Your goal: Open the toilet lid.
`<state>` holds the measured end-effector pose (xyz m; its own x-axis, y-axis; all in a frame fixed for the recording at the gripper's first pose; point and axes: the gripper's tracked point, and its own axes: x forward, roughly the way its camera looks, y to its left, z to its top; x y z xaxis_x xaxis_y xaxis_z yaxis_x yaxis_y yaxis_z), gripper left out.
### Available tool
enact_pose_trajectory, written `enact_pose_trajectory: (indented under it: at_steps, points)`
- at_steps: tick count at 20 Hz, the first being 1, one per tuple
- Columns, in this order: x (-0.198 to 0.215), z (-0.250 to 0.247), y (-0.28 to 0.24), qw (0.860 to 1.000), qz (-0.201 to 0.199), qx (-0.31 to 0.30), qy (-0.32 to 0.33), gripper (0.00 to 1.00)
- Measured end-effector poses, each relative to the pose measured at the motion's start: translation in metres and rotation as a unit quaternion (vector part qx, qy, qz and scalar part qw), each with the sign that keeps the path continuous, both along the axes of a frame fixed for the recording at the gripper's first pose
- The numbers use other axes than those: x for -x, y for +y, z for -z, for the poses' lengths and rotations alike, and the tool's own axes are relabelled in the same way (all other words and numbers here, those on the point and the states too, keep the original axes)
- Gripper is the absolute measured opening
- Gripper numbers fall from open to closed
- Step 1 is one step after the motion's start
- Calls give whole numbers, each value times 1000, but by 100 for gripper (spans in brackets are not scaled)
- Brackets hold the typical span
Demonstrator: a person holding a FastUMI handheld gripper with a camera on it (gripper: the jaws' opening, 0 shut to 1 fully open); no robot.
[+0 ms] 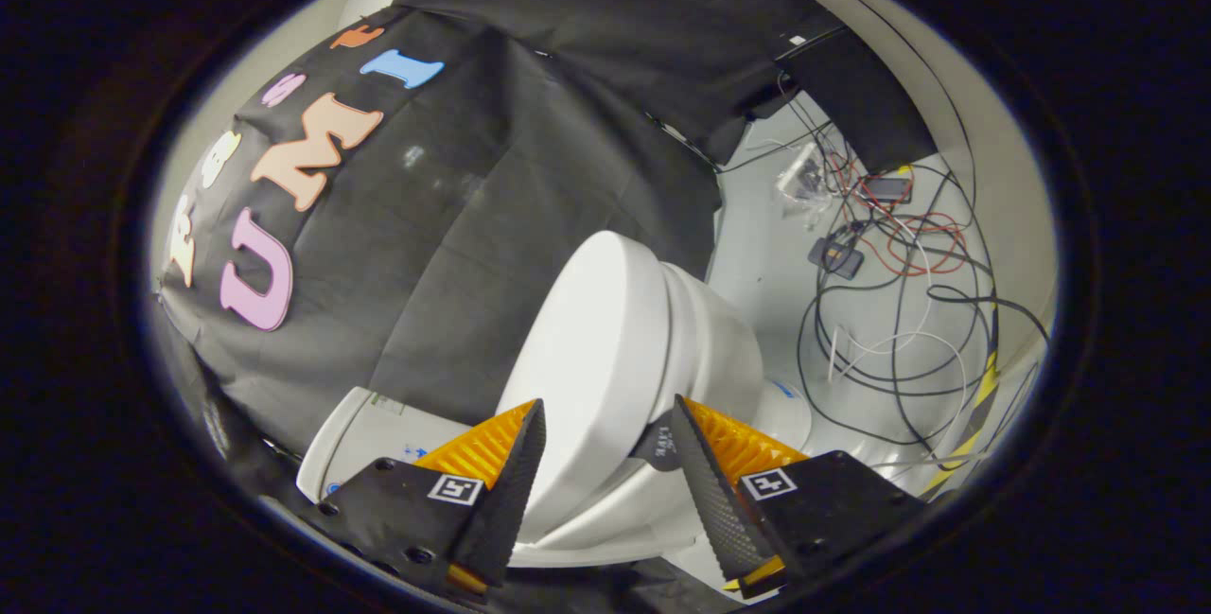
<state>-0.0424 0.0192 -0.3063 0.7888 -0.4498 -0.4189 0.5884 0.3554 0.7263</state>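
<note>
Gripper [605, 425]: the two fingers stand wide apart, black ridged pads facing inward, orange ribbed backing behind each. Nothing is clamped between them.

Toilet lid [591, 359]: white, smooth, rounded. It lies in the gap between the fingers and extends beyond their tips. The view is strongly tilted, so the lid appears to stand on edge; it sits against the seat and bowl [719, 349] with only a thin seam between them, that is, it appears closed or very nearly so. Whether a slight gap has opened at the seam cannot be told.

Left finger [511, 491]: its pad lies along the lid's broad top face, at or very near the surface. Actual contact cannot be confirmed.

Right finger [705, 491]: its pad runs alongside the rim where lid and bowl meet. The tip sits just beside a small dark tab [659, 448] near that rim. Contact here also cannot be confirmed.

Cistern [364, 448]: white, behind the left finger, set against the black cloth wall [473, 217].

Floor [766, 254]: pale grey, beyond the bowl. A loose tangle of black, white and red cables [899, 311] lies on it, with small dark devices [836, 257] among them. A yellow-and-black striped strip [984, 387] runs along the far side of the cables.
</note>
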Motion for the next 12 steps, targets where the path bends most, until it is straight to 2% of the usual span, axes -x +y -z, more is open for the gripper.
enact_pose_trajectory:
  at_steps: [1,6,10,12]
  points:
    - [3,5,0,1000,4,-6,2,84]
    - [17,23,-1,999,29,-32,14,67]
    - [4,34,-1,998,16,-52,14,54]
    - [6,42,-1,997,18,-62,32,39]
